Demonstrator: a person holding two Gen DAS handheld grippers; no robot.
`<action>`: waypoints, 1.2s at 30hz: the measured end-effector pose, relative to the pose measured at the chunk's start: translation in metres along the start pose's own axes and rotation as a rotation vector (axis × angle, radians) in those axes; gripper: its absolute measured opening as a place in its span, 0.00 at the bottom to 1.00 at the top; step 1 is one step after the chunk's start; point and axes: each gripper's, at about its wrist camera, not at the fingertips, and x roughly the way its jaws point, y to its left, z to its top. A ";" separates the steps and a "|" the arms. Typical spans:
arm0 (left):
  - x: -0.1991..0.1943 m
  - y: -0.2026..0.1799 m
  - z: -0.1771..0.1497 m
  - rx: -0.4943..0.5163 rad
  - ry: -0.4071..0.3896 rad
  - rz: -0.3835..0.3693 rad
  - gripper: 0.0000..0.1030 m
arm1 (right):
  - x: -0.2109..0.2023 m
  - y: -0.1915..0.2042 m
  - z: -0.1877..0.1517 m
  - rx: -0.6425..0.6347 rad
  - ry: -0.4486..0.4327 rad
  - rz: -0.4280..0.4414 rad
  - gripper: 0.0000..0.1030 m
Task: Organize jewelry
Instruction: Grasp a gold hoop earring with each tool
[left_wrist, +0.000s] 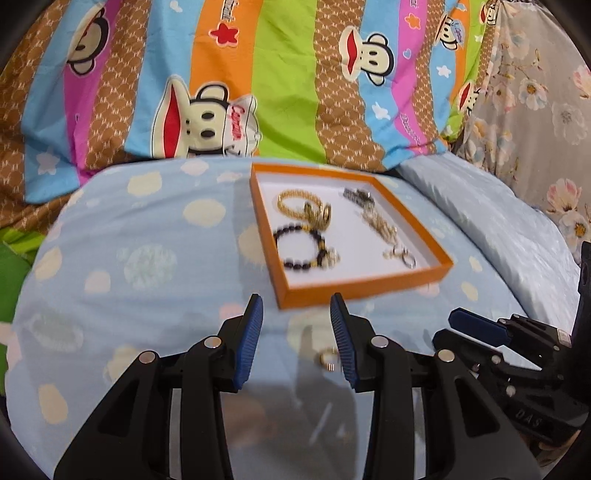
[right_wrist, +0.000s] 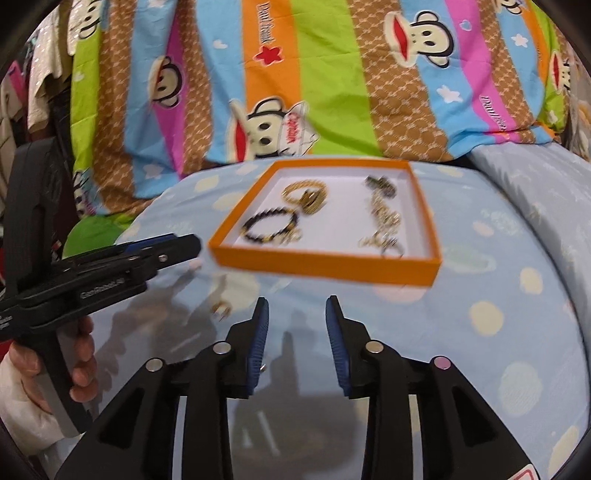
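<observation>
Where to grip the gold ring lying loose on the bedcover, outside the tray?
Probably from straight above. The gold ring looks to lie flat on the soft bedcover, beside the open left gripper's right finger, so pinch across its band, one fingertip each side. Blur hides its exact pose.

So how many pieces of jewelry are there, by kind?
Bracelets: 3 (gold bracelet, cuff, black bead bracelet)
Chains: 1 (chain)
Rings: 1 (ring, outside the tray)
Total: 5
</observation>
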 end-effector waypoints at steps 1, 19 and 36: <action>0.000 0.001 -0.005 -0.005 0.014 -0.002 0.35 | 0.001 0.007 -0.005 -0.017 0.010 0.007 0.34; 0.004 0.006 -0.028 -0.008 0.084 0.025 0.36 | 0.030 0.019 -0.016 -0.036 0.125 -0.003 0.30; 0.015 -0.011 -0.027 0.021 0.115 0.003 0.42 | 0.018 0.003 -0.015 0.009 0.080 -0.049 0.19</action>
